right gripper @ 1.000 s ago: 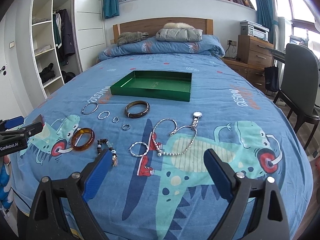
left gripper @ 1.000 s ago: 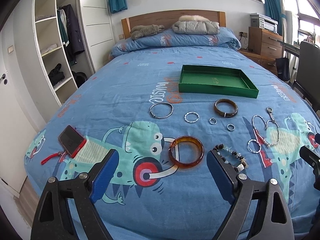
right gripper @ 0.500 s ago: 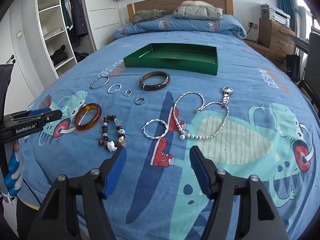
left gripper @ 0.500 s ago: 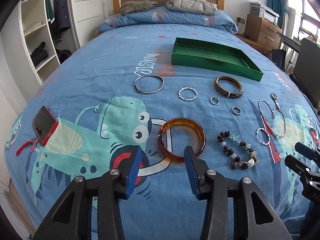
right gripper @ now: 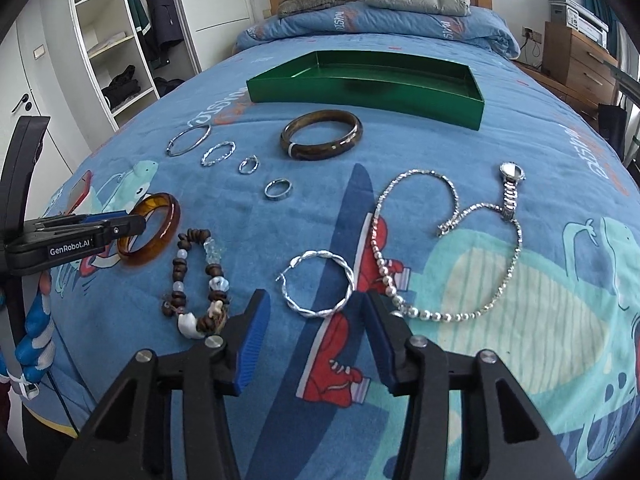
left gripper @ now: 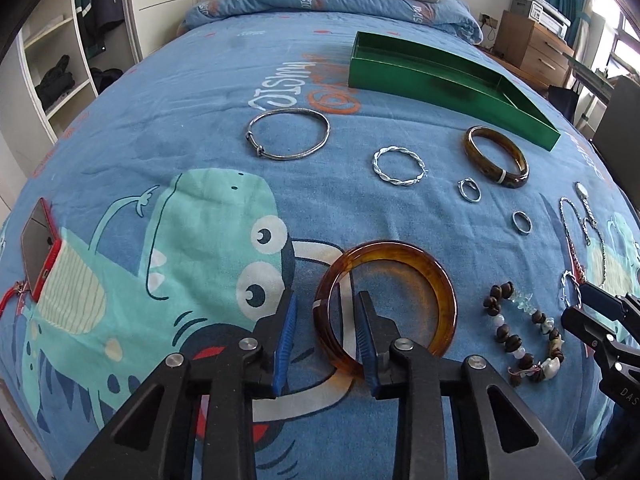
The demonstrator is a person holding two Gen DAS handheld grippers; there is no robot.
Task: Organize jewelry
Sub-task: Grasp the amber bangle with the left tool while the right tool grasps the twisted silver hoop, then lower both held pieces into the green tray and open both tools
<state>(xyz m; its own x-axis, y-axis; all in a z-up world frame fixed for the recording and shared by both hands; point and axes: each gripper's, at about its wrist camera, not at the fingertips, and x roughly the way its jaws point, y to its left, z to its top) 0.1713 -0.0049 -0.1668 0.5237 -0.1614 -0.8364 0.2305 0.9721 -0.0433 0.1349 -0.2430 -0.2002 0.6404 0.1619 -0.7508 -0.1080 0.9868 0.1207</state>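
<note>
Closest in the left wrist view, the left gripper (left gripper: 326, 334) straddles the near-left rim of the amber bangle (left gripper: 386, 304): one blue pad sits outside the ring and the other inside it, with the band between them. The jaws are closing, but a gap still shows on both sides of the band, so they do not yet press on it. In the right wrist view, the right gripper (right gripper: 316, 330) hangs low over the bedspread (right gripper: 500, 380) with its jaws closing as well; the twisted silver hoop (right gripper: 318, 284) lies just ahead of the tips, partly between them and not touched by either pad. Left of that hoop lies the beaded bracelet (right gripper: 196, 284), and to its right the silver chain necklace (right gripper: 460, 248) curls up toward a small wristwatch (right gripper: 511, 184). Farther out, two small silver rings (right gripper: 278, 189) lie apart from each other, then a second twisted hoop (left gripper: 398, 166) and a plain silver bangle (left gripper: 288, 134) to the left. The dark brown bangle (right gripper: 322, 140) rests just in front of the green tray (right gripper: 400, 96), which sits flat on the bed with nothing in it. At the left edge of the bed lies a phone in a red case (left gripper: 38, 246). Pillows and folded clothes sit at the headboard beyond.
</note>
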